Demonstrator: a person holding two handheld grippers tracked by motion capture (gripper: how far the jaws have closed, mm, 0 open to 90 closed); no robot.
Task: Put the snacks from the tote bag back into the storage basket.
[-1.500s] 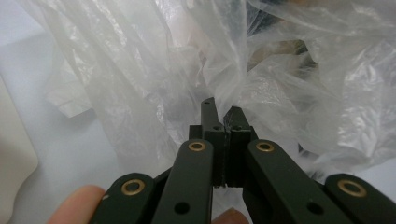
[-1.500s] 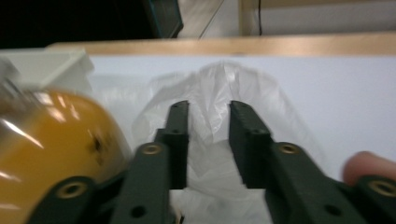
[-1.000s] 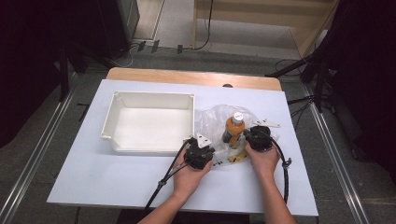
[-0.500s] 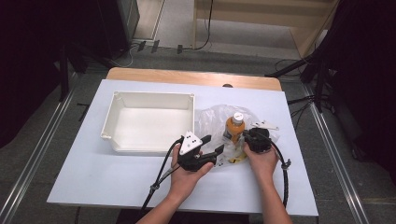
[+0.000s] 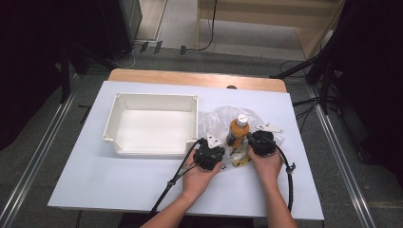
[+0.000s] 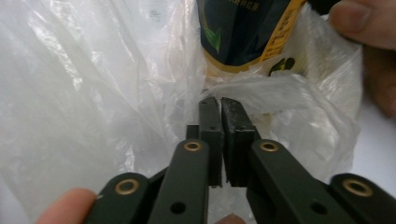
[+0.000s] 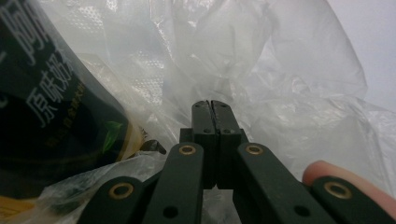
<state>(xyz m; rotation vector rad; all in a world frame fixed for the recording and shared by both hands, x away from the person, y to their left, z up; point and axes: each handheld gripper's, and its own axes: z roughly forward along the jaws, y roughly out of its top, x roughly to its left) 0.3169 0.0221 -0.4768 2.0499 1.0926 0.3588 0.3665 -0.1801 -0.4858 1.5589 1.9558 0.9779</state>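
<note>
Left claw (image 6: 219, 105) has just been reclosed on the crinkled clear plastic bag (image 6: 93, 84) beside the orange-capped drink bottle (image 5: 236, 130); right claw (image 7: 210, 108) is clenched on film too, so opening can proceed

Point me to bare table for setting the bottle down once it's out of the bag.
Free: the white table in front of the tray and left of the left gripper, plus the strip right of the plastic bag. Crowded: between tray and right gripper, where bag and bottle sit.

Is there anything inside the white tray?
No, the white tray holds nothing; the bottle stands in the plastic bag beside it.
</note>
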